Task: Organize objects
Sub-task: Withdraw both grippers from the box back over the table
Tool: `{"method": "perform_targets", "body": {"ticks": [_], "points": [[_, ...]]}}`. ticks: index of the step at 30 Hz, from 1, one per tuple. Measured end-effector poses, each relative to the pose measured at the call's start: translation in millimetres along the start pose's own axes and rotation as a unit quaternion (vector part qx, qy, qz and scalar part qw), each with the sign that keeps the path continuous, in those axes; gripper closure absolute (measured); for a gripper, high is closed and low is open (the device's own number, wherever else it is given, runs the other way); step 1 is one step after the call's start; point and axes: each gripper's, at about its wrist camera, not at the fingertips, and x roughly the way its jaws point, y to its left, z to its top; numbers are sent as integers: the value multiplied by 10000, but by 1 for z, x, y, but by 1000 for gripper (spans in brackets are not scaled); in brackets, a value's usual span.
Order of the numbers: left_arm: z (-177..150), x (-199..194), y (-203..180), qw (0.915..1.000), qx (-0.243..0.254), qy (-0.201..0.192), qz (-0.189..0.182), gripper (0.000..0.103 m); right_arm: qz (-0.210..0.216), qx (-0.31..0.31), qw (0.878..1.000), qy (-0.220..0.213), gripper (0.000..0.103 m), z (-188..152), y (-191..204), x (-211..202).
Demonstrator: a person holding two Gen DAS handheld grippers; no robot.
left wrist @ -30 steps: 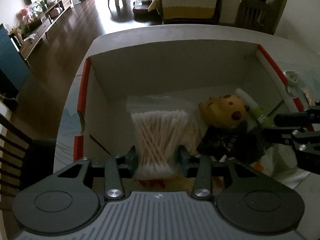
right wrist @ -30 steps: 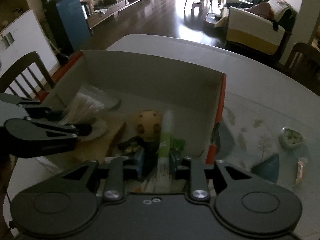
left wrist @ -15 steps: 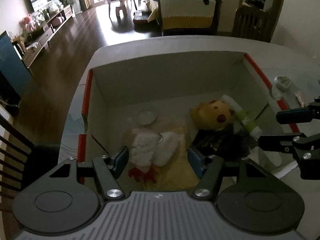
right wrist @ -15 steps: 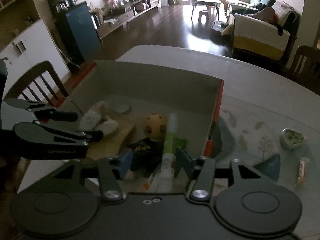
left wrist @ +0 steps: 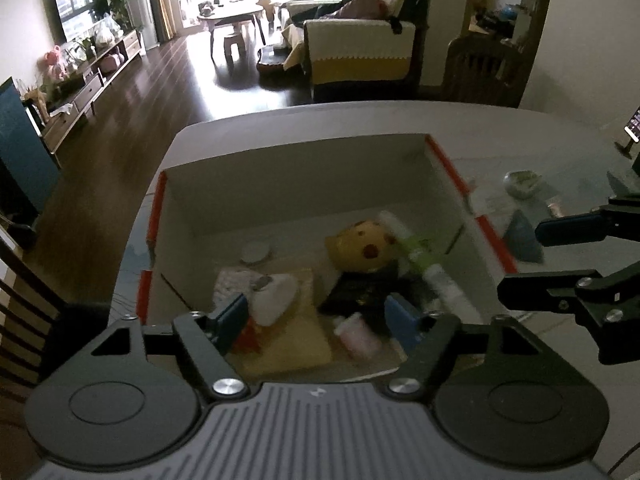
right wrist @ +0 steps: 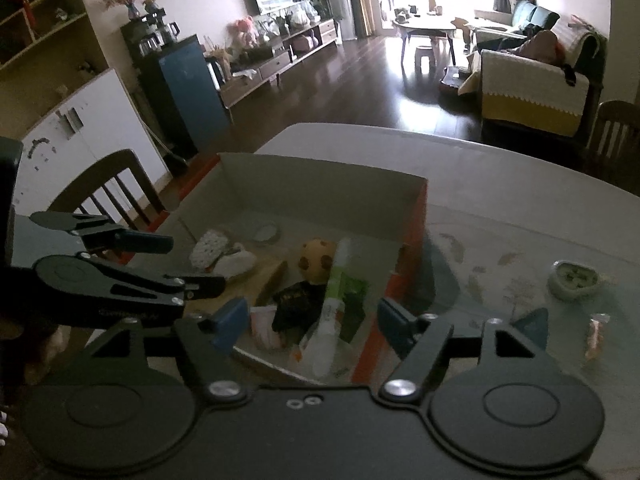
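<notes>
A white cardboard box with red edges (left wrist: 304,172) (right wrist: 320,188) sits on the table and holds several items: a yellow plush head (left wrist: 362,244) (right wrist: 318,258), a white-and-green tube (left wrist: 428,264) (right wrist: 332,300), a dark packet (left wrist: 360,296) (right wrist: 296,304), a white fluffy toy (left wrist: 276,300) (right wrist: 232,258), a small round lid (left wrist: 256,252) (right wrist: 267,233) and a pale pink cup (left wrist: 358,338). My left gripper (left wrist: 318,320) hangs open above the box's near side, holding nothing. My right gripper (right wrist: 310,322) is open too, above the box's near right corner.
On the glass-topped table right of the box lie a small pale dish (right wrist: 574,280) (left wrist: 522,182), a blue triangular piece (right wrist: 530,326) (left wrist: 520,234) and a small wrapped sweet (right wrist: 596,334). A wooden chair (right wrist: 108,192) stands left of the table. A phone on a stand (left wrist: 632,128) is at far right.
The left gripper let go of the bag of cotton swabs and the right let go of the tube. Both opened wide and drew back and up from the box.
</notes>
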Motion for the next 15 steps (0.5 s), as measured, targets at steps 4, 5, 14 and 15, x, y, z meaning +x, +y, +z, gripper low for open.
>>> {"method": "perform_targets", "body": {"ticks": [4, 5, 14, 15], "points": [[0, -10, -22, 9999, 15, -98, -55, 27, 19, 29, 10000, -83, 26, -10, -13, -22], [0, -12, -28, 9999, 1, -133, -95, 27, 16, 37, 9999, -112, 26, -13, -16, -28], [5, -18, -96, 9989, 23, -289, -365, 24, -203, 176, 9995, -175, 22, -40, -69, -67], [6, -17, -105, 9987, 56, -302, -400, 24, -246, 212, 9993, -169, 22, -43, -77, -70]]}}
